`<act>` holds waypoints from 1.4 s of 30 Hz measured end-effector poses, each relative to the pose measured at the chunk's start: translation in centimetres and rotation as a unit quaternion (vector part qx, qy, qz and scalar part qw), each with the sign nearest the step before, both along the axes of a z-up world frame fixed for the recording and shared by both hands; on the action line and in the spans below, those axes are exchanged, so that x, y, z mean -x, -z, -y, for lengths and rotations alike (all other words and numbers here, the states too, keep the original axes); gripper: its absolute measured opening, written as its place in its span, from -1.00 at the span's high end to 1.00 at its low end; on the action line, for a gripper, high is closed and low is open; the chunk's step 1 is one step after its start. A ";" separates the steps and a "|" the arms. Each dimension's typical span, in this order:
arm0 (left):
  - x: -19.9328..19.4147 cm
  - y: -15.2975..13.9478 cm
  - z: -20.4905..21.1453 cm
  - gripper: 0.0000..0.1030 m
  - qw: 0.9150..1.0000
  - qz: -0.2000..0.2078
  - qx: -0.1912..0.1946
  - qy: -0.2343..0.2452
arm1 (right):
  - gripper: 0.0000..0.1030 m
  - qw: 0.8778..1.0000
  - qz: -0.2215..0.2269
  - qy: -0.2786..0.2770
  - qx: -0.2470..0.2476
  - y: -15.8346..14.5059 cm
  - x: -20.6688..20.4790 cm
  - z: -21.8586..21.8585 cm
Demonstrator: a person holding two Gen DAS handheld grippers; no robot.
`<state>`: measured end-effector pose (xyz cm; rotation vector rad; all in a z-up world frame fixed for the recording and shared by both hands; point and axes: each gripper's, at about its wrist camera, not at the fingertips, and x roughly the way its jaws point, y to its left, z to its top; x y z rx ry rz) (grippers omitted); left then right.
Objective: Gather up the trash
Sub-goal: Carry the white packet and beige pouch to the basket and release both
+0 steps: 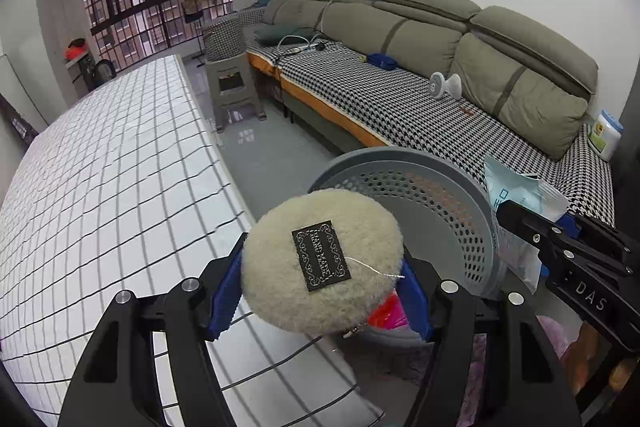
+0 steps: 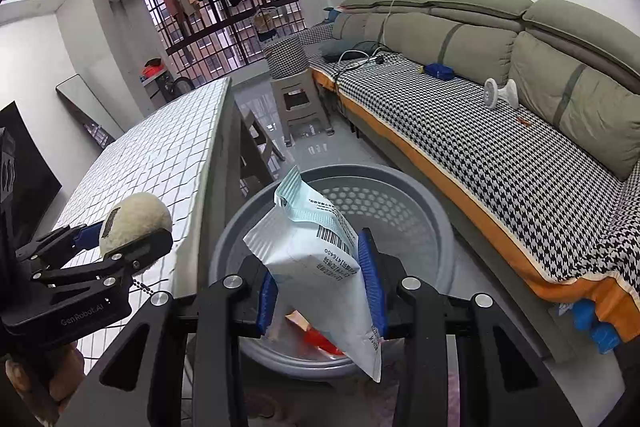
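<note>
My left gripper (image 1: 320, 291) is shut on a cream fluffy pad (image 1: 320, 259) with a black label, held over the table's right edge beside the grey perforated bin (image 1: 440, 195). It also shows in the right wrist view (image 2: 132, 223). My right gripper (image 2: 320, 283) is shut on a white and pale blue plastic pouch (image 2: 320, 259) with a barcode, held above the bin (image 2: 400, 203). The pouch also shows in the left wrist view (image 1: 520, 195). Red and orange scraps (image 2: 320, 341) lie inside the bin.
A table with a white grid cloth (image 1: 100, 187) is on the left. A long sofa with a houndstooth cover (image 1: 400, 99) runs along the right, carrying a small fan (image 1: 444, 86) and cables. A grey stool (image 1: 232, 87) stands on the floor beyond the bin.
</note>
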<state>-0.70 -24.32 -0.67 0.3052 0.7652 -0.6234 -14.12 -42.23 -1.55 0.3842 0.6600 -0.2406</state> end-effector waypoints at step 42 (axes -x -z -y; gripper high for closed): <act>-3.2 3.9 4.6 -0.34 0.998 -0.045 -0.030 -0.022 | 0.25 0.999 -0.035 -0.024 -0.034 3.8 -5.1 3.9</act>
